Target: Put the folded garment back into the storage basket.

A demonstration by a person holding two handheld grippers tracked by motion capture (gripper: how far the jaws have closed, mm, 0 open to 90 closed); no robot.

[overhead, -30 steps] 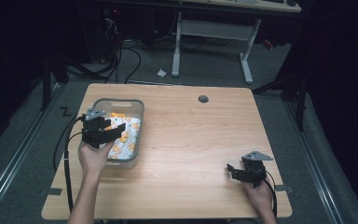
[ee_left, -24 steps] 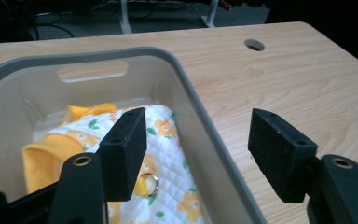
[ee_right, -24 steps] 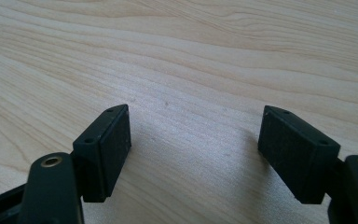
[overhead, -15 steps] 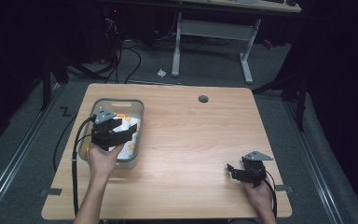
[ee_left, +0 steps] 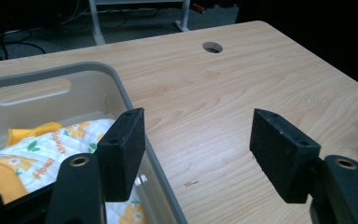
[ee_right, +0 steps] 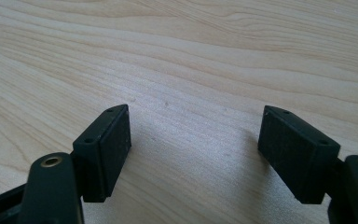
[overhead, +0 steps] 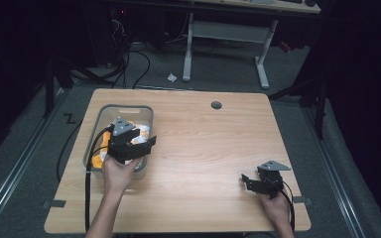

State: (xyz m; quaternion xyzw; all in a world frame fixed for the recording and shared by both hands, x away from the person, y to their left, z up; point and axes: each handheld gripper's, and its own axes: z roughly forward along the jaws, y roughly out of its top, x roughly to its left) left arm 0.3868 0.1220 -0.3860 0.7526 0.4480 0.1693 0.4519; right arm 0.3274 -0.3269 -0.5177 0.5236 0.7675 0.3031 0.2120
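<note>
High view, cloth: a white and orange printed cloth [overhead: 140, 135] lies crumpled inside the grey bin [overhead: 146, 111] at the left of the surface [overhead: 213, 148].
Cloth material: soft quilted fabric with small leaf and letter prints, bright orange patches, loose folds; likely to drape and snag on the rim when lifted.
Bin: translucent grey plastic, rounded corners, a slot handle in its far wall [ee_left: 30, 91], smooth thick rim.
Left gripper [overhead: 141, 141]: hovers over the bin's right rim, jaws wide and holding nothing; in the left gripper view one pad [ee_left: 121, 151] sits over the cloth inside the bin and the other over bare wood outside it.
Step in hand: judged to be a reach for the cloth.
Doing it well: shift the jaws left so both pads clear the rim, drop onto a raised fold, close on a thick bunch, then lift straight up before moving away.
Right gripper [overhead: 250, 181]: rests low at the near right, well apart from the bin, jaws wide and empty.
Jaw pads: black, blocky, matte, slightly grainy.
Surface: pale wood-grain laminate with a round cable hole [overhead: 216, 105] at the far side.
</note>
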